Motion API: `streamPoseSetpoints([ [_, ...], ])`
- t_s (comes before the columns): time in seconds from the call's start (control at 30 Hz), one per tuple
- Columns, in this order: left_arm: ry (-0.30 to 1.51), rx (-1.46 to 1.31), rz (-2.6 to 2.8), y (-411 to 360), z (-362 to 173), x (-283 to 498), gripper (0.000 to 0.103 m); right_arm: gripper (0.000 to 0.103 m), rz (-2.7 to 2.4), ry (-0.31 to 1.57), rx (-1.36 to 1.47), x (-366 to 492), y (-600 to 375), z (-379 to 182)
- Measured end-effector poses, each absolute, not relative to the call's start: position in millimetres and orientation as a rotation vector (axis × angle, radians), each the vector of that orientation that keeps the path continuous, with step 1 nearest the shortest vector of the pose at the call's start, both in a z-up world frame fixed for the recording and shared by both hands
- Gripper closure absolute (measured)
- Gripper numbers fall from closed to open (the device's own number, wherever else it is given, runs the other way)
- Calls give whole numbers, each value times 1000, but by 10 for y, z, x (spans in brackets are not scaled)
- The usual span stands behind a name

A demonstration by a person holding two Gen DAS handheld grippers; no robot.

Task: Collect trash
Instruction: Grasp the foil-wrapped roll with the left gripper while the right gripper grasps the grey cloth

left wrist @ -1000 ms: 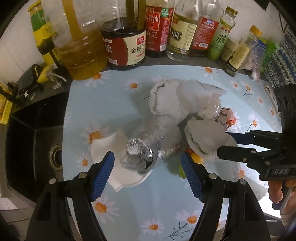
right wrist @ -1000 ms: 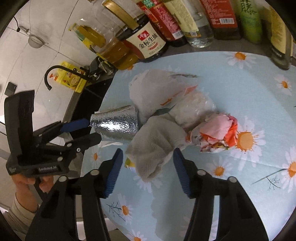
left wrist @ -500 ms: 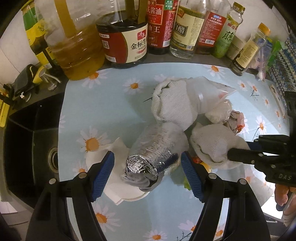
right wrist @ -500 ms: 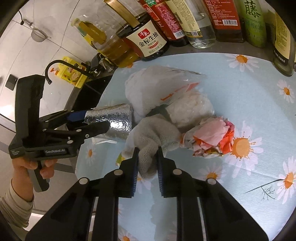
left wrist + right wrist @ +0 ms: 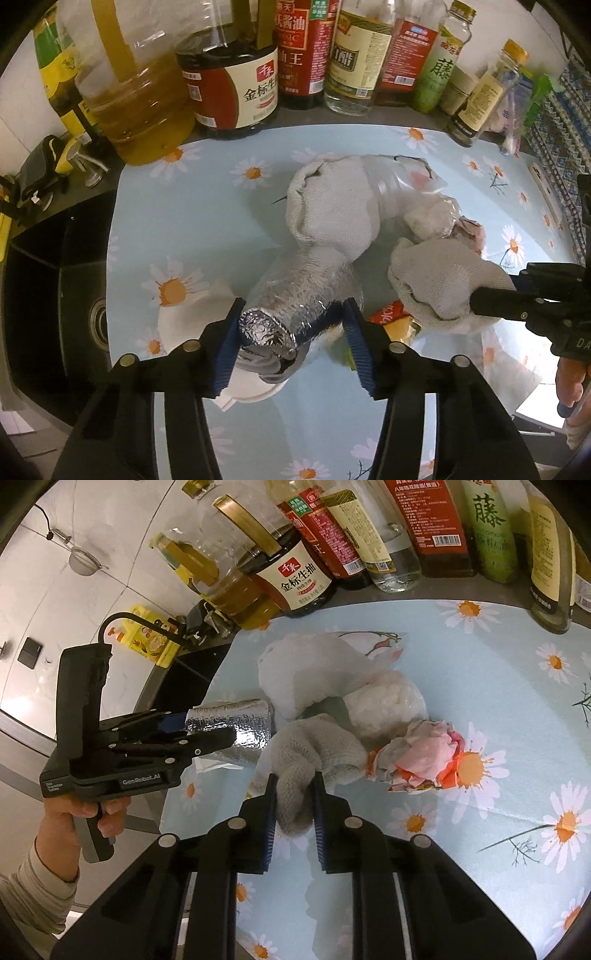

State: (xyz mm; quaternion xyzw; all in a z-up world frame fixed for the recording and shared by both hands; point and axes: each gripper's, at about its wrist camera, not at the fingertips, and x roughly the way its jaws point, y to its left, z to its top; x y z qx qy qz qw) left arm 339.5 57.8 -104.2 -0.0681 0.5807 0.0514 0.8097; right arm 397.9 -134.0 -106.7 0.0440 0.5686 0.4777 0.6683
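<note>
A crumpled silver foil roll [image 5: 295, 291] lies on the daisy-print mat [image 5: 184, 214]. My left gripper [image 5: 293, 310] is closing on its near end, and both blue pads touch the foil. In the right wrist view the same foil roll [image 5: 236, 720] sits in the left gripper [image 5: 207, 731]. A grey cloth wad [image 5: 314, 753] is pinched in my right gripper [image 5: 295, 781], which is shut on it. Beside it lie a pink and orange paper wad [image 5: 424, 757], a white towel wad [image 5: 332, 210] in a clear plastic bag [image 5: 402, 184], and a white napkin [image 5: 184, 317].
Several oil, soy and vinegar bottles [image 5: 236, 85] line the back of the counter. A dark sink [image 5: 44, 295] drops off left of the mat. A red and yellow wrapper [image 5: 395, 321] lies under the grey cloth. A person's hand [image 5: 62, 819] holds the left gripper.
The left jaws have narrowed from wide apart onto the foil roll. The right jaws closed on the grey cloth wad a moment earlier and have stayed shut on it.
</note>
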Motion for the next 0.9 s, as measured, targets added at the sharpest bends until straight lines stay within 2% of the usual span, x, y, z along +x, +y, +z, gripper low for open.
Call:
streamPoseSetpoints([
  [0.9,1037,-182,34,484,-453,2537,56,83,963,1191,74,3105,-1589,-682],
])
